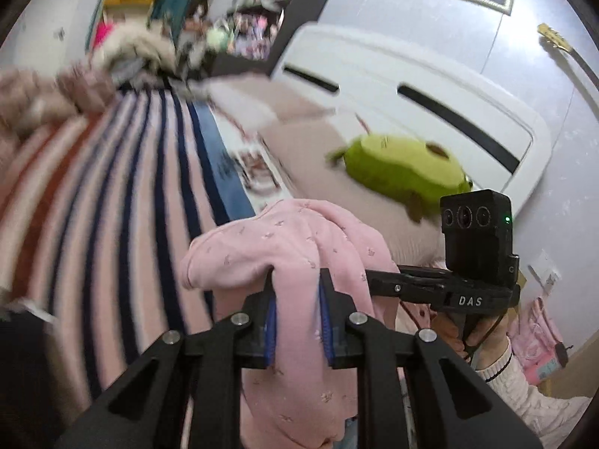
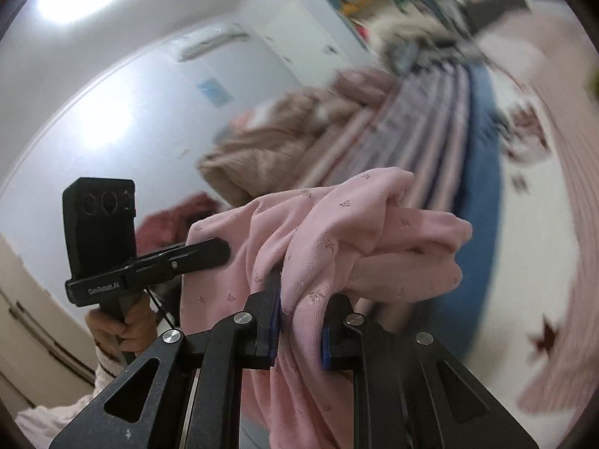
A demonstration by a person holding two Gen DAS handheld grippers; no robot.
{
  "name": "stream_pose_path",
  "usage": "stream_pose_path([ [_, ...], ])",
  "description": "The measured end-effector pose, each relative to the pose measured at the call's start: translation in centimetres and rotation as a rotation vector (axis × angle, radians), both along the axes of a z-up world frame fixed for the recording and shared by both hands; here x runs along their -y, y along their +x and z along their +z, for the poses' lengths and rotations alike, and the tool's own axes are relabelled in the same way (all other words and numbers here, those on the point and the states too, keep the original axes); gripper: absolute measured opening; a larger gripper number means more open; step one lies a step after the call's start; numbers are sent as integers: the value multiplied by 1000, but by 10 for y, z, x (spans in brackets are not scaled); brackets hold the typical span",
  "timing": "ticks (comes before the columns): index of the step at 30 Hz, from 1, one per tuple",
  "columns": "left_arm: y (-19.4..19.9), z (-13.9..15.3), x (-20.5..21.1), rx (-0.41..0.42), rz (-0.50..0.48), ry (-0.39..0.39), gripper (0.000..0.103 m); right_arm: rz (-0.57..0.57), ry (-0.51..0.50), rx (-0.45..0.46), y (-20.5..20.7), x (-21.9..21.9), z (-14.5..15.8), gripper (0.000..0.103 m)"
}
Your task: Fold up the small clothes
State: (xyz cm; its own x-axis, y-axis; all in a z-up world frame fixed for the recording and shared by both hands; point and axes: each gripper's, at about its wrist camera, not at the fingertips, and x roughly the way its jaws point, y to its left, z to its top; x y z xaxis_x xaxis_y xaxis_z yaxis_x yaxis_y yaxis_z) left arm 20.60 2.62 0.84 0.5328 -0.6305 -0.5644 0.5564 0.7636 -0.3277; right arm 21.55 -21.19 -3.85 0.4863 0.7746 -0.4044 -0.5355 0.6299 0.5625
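Both my grippers are clamped on the one pink garment (image 1: 299,247), held up in the air above the striped bedspread (image 1: 123,194), not lying on it. My left gripper (image 1: 298,307) pinches a bunched edge; my right gripper (image 2: 301,321) pinches another, and each sits just beside the other. The cloth hangs down below both jaws, so its long axis runs downward, I'd say. Count: one garment, two grippers, one green plush (image 1: 404,164) well apart.

Motion blur smears the striped pink, white and navy bedspread (image 1: 112,194); the pale pink printed cotton garment's (image 1: 299,254) lower part runs past the bottom edge.
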Motion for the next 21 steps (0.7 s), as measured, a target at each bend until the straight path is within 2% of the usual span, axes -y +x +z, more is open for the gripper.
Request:
stream_pose_path([
  [6, -33, 99, -76, 159, 161, 73, 16, 128, 30, 178, 1, -89, 96, 11],
  [11, -70, 159, -151, 234, 327, 113, 16, 245, 54, 246, 0, -171, 145, 10],
  [16, -95, 183, -213, 250, 478, 169, 16, 352, 47, 274, -2, -260, 174, 10],
  [21, -96, 181, -275, 201, 605, 198, 16, 419, 19, 228, 5, -329, 177, 10],
])
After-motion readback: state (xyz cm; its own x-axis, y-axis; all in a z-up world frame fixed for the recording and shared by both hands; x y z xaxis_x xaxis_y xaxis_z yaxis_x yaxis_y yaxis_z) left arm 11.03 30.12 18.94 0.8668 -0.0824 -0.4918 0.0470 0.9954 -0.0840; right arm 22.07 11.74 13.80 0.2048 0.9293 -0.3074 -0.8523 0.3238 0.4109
